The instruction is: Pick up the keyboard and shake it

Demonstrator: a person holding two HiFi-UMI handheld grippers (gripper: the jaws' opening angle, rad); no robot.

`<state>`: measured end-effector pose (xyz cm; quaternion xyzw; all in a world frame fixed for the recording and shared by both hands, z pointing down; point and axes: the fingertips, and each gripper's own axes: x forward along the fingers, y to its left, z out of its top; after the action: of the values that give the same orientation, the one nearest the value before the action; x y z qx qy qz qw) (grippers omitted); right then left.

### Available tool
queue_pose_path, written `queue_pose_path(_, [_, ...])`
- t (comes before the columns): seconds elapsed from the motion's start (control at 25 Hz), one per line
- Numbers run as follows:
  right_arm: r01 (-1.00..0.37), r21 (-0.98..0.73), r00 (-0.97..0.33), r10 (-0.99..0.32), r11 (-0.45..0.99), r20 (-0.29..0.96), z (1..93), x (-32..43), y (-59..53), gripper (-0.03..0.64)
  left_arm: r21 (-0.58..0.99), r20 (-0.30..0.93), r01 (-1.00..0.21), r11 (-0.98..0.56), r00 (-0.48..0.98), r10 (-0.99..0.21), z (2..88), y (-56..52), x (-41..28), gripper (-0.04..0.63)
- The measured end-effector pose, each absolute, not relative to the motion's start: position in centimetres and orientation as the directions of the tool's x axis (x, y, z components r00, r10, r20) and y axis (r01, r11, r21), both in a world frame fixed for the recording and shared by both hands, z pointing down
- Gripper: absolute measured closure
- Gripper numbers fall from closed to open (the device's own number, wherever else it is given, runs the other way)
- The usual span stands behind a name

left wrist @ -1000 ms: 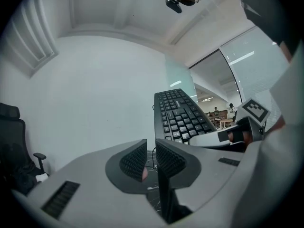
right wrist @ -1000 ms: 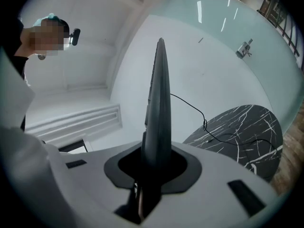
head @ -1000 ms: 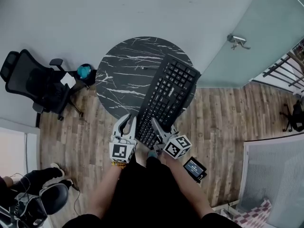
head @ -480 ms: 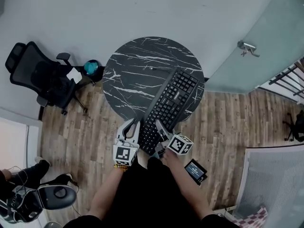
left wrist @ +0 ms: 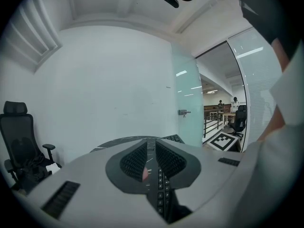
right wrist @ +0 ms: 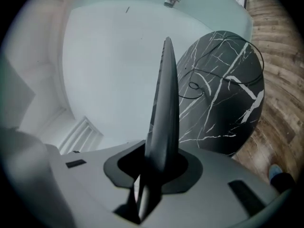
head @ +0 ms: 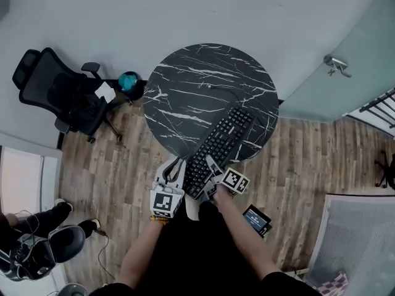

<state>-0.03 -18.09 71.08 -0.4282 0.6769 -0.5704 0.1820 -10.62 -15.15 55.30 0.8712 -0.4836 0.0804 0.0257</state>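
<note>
The black keyboard (head: 225, 140) lies slantwise over the near right edge of the round black marble table (head: 197, 85), its near end sticking out past the rim; whether it touches the top I cannot tell. My left gripper (head: 174, 165) pinches the near left edge; in the left gripper view the keys (left wrist: 161, 194) run between its narrow jaws (left wrist: 151, 148). My right gripper (head: 211, 163) is shut on the near right end. In the right gripper view the keyboard (right wrist: 165, 94) stands edge-on between the jaws (right wrist: 160, 152). Its thin cable (right wrist: 209, 75) loops on the table.
A black office chair (head: 68, 100) and a teal object (head: 128, 80) stand left of the table. On the wood floor by my right side lies a small black device (head: 255, 217). A glass door with a handle (head: 336, 66) is at the right; a seated person (head: 31, 251) is at bottom left.
The keyboard has come down from a raised, tilted pose to low over the table's edge. My right gripper dropped and rolled with it; the left gripper shifted only slightly.
</note>
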Motion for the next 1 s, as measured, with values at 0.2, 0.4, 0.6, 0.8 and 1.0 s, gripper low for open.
queue_pose_path(0.2, [-0.4, -0.911, -0.566, -0.755, -0.098, 0.33, 75.4, -1.3, -19.0, 0.518, -0.036, 0.196, -0.833, -0.553, 0.536, -0.821, 56.3, -15.0, -11.1, 0.537])
queue_pose_path(0.4, [-0.369, -0.911, -0.561, -0.739, -0.181, 0.374, 78.2, -1.9, -20.4, 0.519, -0.025, 0.233, -0.823, -0.568, 0.548, -0.804, 57.6, -14.6, -11.6, 0.537])
queue_pose_path(0.6, [-0.331, -0.913, -0.525, -0.757, -0.239, 0.389, 79.5, -1.7, -22.3, 0.52, -0.005, 0.261, -0.819, -0.574, 0.553, -0.791, 58.7, -13.5, -12.0, 0.537])
queue_pose_path(0.8, [-0.383, -0.886, -0.504, -0.746, -0.259, 0.436, 80.3, -1.6, -24.8, 0.515, 0.019, 0.292, -0.816, -0.577, 0.557, -0.778, 59.9, -13.0, -12.4, 0.537])
queue_pose_path(1.0, [-0.599, -0.769, -0.457, -0.693, -0.224, 0.558, 81.0, -0.8, -26.2, 0.495, 0.034, 0.306, -0.808, -0.589, 0.569, -0.763, 60.8, -12.5, -11.9, 0.537])
